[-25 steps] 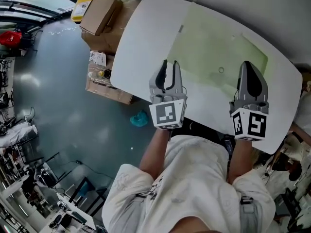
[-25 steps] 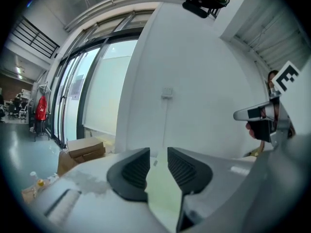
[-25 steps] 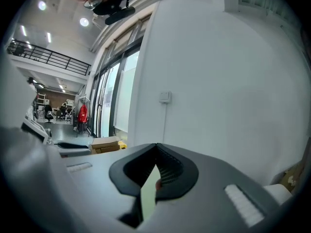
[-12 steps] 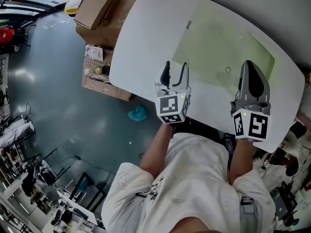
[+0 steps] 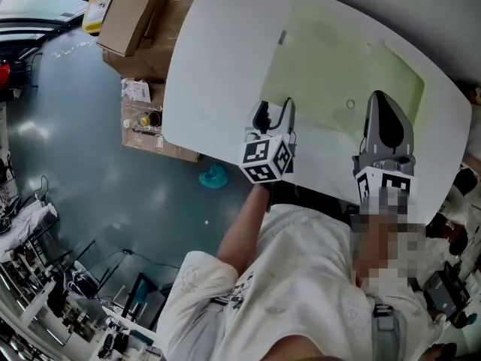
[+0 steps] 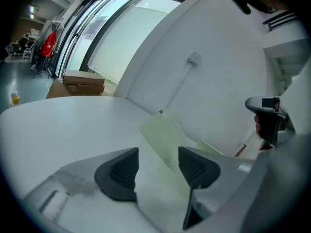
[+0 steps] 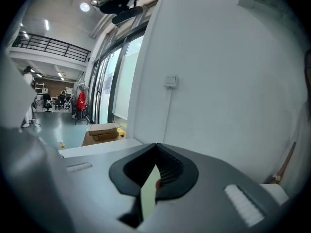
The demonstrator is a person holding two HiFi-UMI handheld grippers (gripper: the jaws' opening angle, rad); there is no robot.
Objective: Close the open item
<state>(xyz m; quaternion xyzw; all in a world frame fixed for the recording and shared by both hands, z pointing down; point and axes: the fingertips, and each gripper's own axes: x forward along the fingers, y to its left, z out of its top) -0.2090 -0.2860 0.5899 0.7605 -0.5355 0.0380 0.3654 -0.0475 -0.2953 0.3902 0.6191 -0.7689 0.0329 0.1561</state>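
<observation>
The left gripper is hovering over the table's near edge. Its jaws are opening wide with nothing between the pads; only a corner of the green sheet is showing beyond them. That sheet, seemingly the item to close, is lying flat mid-table. I cannot tell where it is open. The left jaws are probably best kept low, seeking a loose edge before folding anything. The right gripper is resting over the sheet's near edge, jaws together and empty. I am counting three boxes on the floor, one table, one sheet and two grippers.
</observation>
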